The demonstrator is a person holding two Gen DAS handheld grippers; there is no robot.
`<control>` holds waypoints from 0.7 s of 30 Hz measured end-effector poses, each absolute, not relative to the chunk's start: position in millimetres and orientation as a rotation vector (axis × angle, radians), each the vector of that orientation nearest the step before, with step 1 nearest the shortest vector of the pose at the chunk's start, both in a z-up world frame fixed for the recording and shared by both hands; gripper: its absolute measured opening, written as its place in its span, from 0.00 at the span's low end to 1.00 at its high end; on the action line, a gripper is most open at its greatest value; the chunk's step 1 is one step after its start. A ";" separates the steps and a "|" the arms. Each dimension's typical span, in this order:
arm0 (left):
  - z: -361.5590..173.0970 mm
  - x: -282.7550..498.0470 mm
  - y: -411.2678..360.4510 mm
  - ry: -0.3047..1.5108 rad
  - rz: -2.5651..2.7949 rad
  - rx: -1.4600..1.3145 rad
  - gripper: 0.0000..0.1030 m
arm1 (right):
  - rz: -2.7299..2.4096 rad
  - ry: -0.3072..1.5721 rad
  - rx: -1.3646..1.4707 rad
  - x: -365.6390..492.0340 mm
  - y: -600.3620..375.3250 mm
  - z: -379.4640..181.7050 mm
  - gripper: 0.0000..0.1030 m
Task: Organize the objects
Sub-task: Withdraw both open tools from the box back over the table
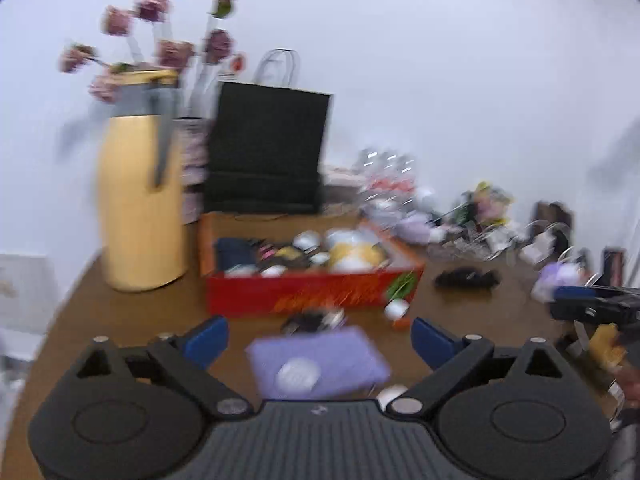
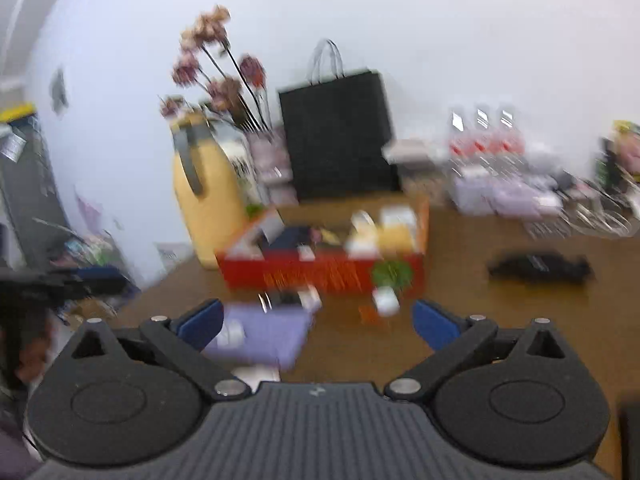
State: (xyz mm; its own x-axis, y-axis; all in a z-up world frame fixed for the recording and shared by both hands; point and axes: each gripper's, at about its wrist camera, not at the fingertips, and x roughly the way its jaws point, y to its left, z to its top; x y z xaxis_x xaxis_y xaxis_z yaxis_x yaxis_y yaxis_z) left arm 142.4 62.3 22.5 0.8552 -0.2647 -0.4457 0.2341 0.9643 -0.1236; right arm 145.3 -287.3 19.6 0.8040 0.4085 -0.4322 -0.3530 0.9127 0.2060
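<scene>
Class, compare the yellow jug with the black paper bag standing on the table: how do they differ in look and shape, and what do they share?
The yellow jug is rounded and pale yellow; the black paper bag is flat-sided and black. The jug has a grey strap hanging down its side, while the bag has thin looped handles on top. Both stand upright at the back of the wooden table, behind the red box.

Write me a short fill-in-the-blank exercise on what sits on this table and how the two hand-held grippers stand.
1. The shopping bag behind the red box is ____ in colour.
2. The tall yellow jug stands to the ____ of the red box in both views.
3. The purple packet lies on the table ____ the red box and the camera.
4. The jaws of the left hand-held gripper and the right hand-held gripper are ____.

Missing words: black; left; between; open
</scene>
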 end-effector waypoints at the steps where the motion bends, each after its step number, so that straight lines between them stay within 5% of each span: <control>1: 18.8 125.9 66.0 0.482 -0.248 -0.066 0.96 | 0.370 0.500 0.099 129.4 -287.6 13.6 1.00; 10: -1.9 88.2 64.7 0.533 -0.244 -0.037 0.96 | 0.292 0.567 -0.013 84.0 -274.0 -8.7 1.00; 21: -22.0 201.5 40.5 0.554 -0.304 0.032 0.96 | 0.270 0.511 -0.167 176.8 -238.0 -25.7 0.92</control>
